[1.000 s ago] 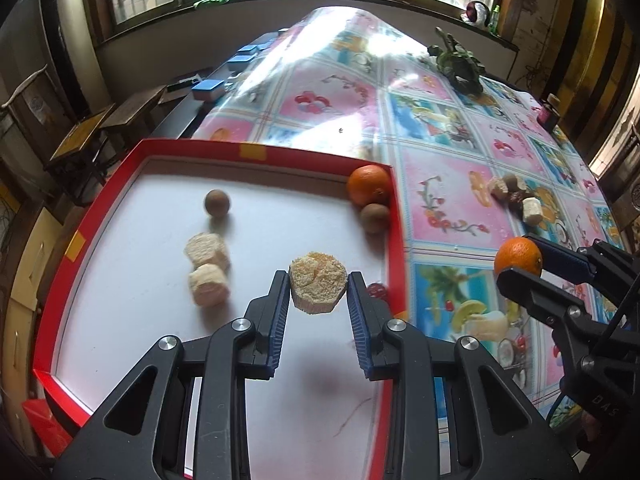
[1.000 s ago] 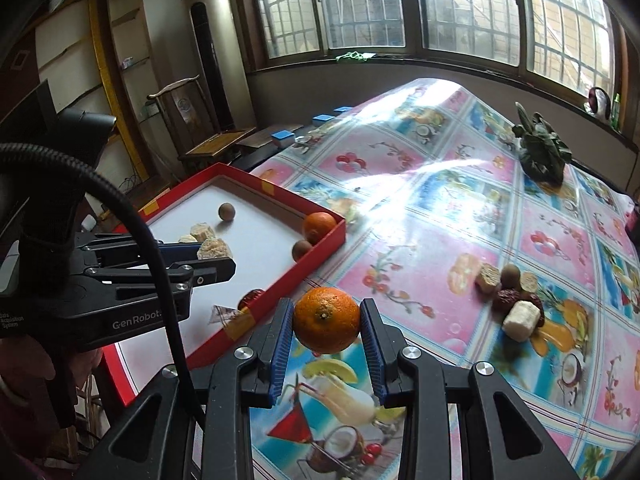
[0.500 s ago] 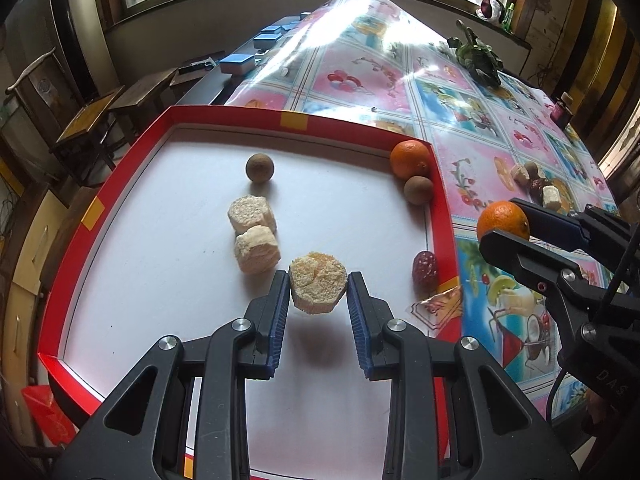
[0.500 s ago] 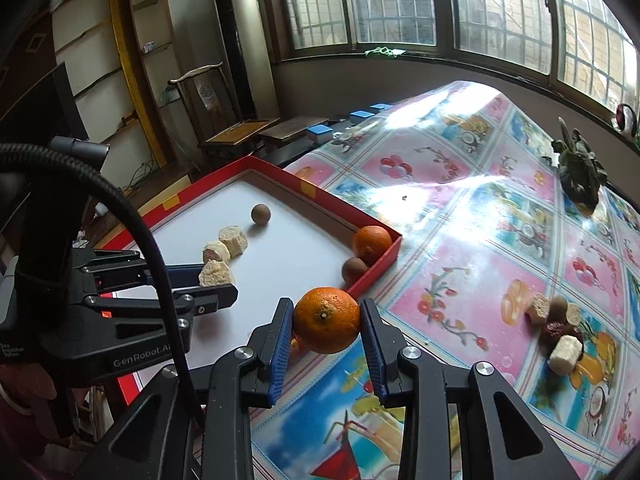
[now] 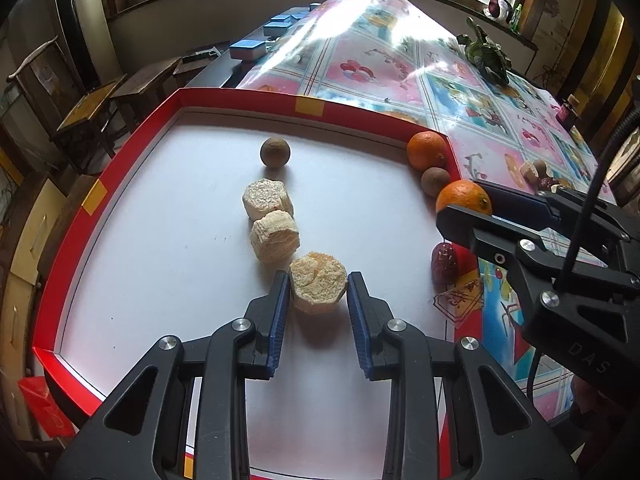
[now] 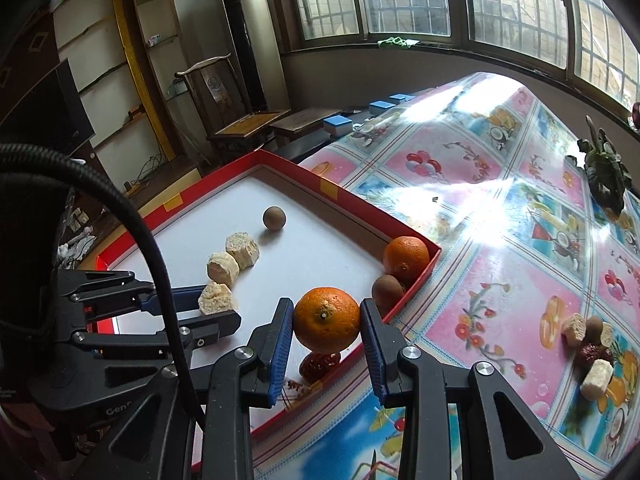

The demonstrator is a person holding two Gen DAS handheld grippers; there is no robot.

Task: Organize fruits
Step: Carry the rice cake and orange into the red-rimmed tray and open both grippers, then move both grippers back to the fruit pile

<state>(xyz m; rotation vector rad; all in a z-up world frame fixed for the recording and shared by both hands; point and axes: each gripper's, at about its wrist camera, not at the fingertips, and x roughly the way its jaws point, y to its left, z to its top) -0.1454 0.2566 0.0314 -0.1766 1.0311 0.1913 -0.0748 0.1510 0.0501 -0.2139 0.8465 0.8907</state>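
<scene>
A red-rimmed white tray point(image 5: 132, 148) lies on the table. My left gripper point(image 5: 318, 292) is shut on a pale crumbly chunk point(image 5: 318, 286), held low over the tray just behind two like chunks point(image 5: 274, 236) in a row. My right gripper point(image 6: 326, 320) is shut on an orange point(image 6: 326, 320) and holds it above the tray's right edge; it also shows in the left wrist view point(image 5: 464, 198). In the tray's far right corner sit another orange point(image 5: 426, 150) and a brown round fruit point(image 5: 434, 180). A second brown fruit point(image 5: 275, 153) and a red date point(image 5: 443, 262) also lie in the tray.
A small pile of loose fruit pieces point(image 6: 588, 344) lies on the patterned tablecloth to the right. A dark green plant ornament point(image 6: 606, 168) stands farther back. Blue boxes point(image 6: 338, 124) sit at the table's far end. Chairs stand beyond the tray.
My left gripper has carried its chunk toward the two chunks in the tray. My right gripper has moved left with the orange, from over the tablecloth to over the tray's right edge.
</scene>
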